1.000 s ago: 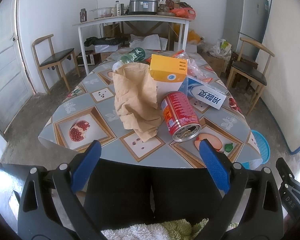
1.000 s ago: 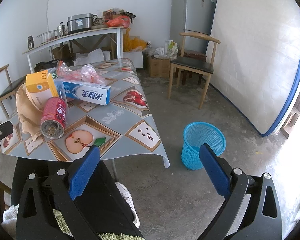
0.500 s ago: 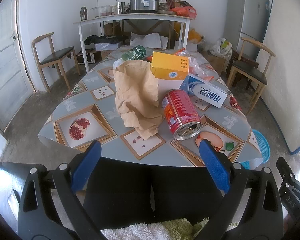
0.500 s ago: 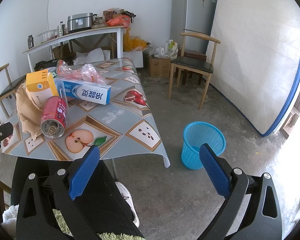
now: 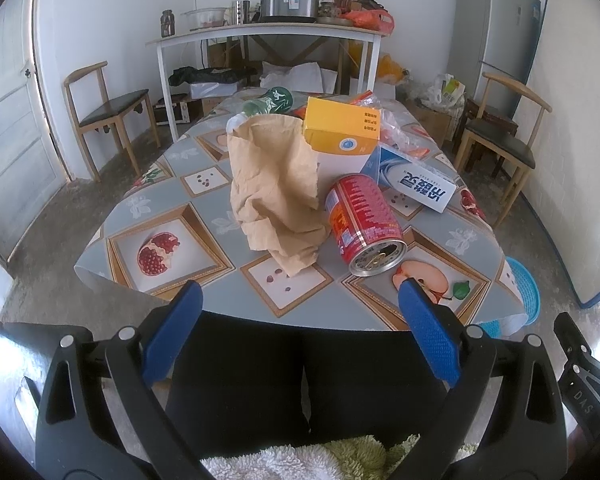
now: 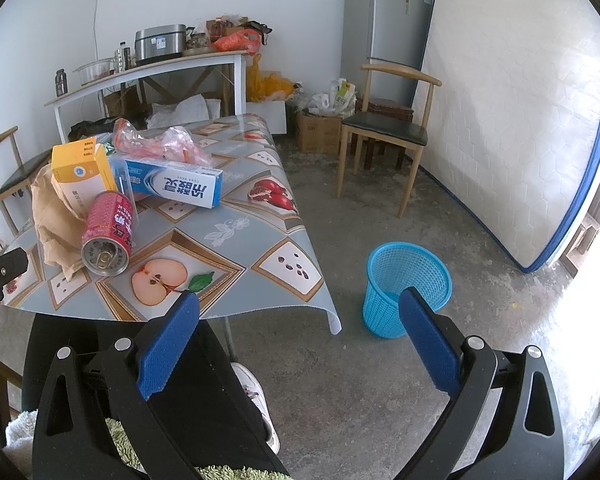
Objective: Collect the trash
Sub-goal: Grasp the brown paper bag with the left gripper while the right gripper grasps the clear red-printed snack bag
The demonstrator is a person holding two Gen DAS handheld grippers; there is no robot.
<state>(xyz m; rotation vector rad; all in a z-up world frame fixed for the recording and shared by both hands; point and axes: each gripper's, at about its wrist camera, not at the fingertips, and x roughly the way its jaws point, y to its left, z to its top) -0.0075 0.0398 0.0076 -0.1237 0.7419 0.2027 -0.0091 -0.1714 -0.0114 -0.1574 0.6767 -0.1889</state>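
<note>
Trash is piled on the near part of the worktop (image 5: 204, 216), which is covered with a fruit-patterned cloth. A red can (image 5: 362, 224) is laid on its side, its opened top turned toward the near edge. A crumpled brown paper bag (image 5: 278, 188) is seen touching the can's left side. Behind them a yellow box (image 5: 342, 128) is stacked on the heap, and a blue and white toothpaste box (image 6: 174, 186) is laid just beside it. Clear plastic wrapping (image 6: 160, 144) is seen behind the toothpaste box, and a green bottle (image 5: 270, 102) behind the bag. A blue mesh basket (image 6: 406, 286) is stood on the floor, near the worktop's right corner. The left tool (image 5: 300, 344) is held wide apart and empty above the person's lap, short of the worktop edge. The right tool (image 6: 300, 344) is likewise spread wide, with nothing between its fingers.
</note>
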